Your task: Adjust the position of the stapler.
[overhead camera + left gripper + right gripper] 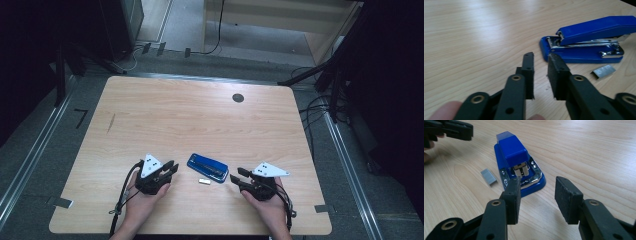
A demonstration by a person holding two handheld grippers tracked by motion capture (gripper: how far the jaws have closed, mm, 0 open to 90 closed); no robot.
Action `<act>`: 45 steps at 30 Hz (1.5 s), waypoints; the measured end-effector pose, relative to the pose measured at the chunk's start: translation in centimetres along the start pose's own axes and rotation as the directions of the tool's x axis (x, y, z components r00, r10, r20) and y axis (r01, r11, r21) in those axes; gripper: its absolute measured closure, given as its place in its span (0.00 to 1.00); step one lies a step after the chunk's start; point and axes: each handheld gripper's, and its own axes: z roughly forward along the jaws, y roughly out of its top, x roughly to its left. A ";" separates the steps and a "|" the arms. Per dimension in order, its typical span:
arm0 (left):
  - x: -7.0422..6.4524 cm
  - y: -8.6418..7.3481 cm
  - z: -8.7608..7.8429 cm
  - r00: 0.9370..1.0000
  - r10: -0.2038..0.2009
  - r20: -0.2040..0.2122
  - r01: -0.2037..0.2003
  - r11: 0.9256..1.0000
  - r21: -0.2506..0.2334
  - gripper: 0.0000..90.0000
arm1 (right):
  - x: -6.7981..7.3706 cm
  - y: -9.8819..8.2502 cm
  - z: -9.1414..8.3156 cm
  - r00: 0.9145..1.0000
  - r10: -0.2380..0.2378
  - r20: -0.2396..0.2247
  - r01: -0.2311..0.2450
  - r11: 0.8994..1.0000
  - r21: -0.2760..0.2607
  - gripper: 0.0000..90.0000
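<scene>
At the near edge of the light wooden tabletop (200, 110), two hands hold black two-jaw grippers, each topped by a grey three-cornered plate. The left gripper (171, 167) sits low over the wood with its jaws drawn to a narrow gap and nothing between them; in the left gripper view (541, 72) bare wood shows through that slot. The right gripper (238, 174) stands with its jaws moderately apart and holds nothing; in the right gripper view (537, 200) the pads frame open tabletop just short of the stapler's metal end.

Between the two grippers, touching neither, lies a blue plastic stapler (208, 167) with a chrome mechanism, its top arm tilted up off the base (584, 42) (516, 162). Just beside its base, on the near side, rests a small silver strip of staples (203, 181) (603, 71) (489, 177), apart from the stapler.

Farther off, near the back edge of the tabletop, sits a dark round cable grommet (238, 98). Beyond lies grey floor with black cables (320, 107).
</scene>
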 end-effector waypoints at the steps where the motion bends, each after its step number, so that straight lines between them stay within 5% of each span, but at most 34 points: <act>1: -0.2 0.1 0.3 1.000 -0.003 0.014 0.003 1.000 -0.002 0.89 | 0.0 0.0 0.0 1.000 0.001 -0.003 -0.001 1.000 -0.001 0.64; 6: -0.8 0.3 1.4 0.999 0.029 0.035 -0.030 0.999 0.025 0.99 | 0.3 0.0 0.4 1.000 0.003 -0.006 -0.003 1.000 0.014 0.67; 16: -2.1 1.2 3.4 0.995 0.066 0.074 -0.071 0.995 0.070 1.00 | 0.6 -0.1 1.0 0.999 0.038 -0.015 -0.038 0.999 0.028 0.78; 21: -3.0 1.6 4.3 0.985 0.124 0.122 -0.136 0.986 0.093 1.00 | 0.9 -0.1 1.6 0.999 0.043 -0.009 -0.043 0.998 0.038 0.83; 45: -3.7 1.8 4.9 0.974 0.181 0.136 -0.195 0.975 0.105 1.00 | 1.5 0.5 1.6 1.000 0.026 0.000 -0.026 1.000 0.015 0.96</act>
